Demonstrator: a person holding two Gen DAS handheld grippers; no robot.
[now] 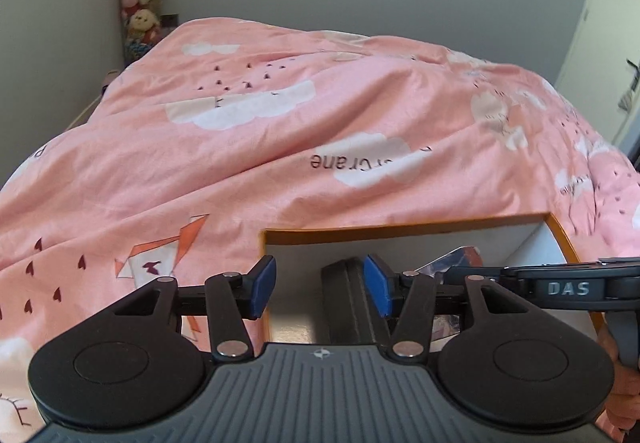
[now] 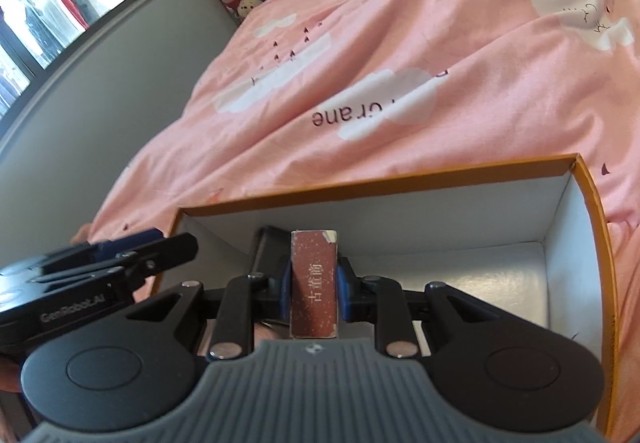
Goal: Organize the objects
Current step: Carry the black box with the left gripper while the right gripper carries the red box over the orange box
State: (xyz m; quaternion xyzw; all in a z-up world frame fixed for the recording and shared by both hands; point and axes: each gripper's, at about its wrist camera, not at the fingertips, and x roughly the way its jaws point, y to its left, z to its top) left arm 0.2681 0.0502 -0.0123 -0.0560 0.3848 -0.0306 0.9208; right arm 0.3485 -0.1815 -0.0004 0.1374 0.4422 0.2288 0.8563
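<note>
Objects for sorting were going into an orange-rimmed box (image 1: 562, 239) that sat on the bed's pink duvet (image 1: 280, 123). Through the left wrist view, my left hand-held gripper (image 1: 320, 283) hung over the box's left corner with its blue pads apart and nothing pressed between them; a dark flat case (image 1: 348, 295) stood on edge inside the box just beside the right pad, and something shiny lay further right, too hidden to name. The right tool crossed the frame's right edge. Through the right wrist view, my right hand-held gripper (image 2: 314, 285) was clamped on a small reddish-brown carton (image 2: 314, 283) held upright above the box (image 2: 592, 195), with the dark case (image 2: 268, 243) behind it. No earlier picture was given, so I could not speak of any jaw motion. My judgement was that placing well meant lowering the carton straight onto the bare white floor beside the case, keeping it upright, releasing only once it rested, and holding the left tool clear.
</note>
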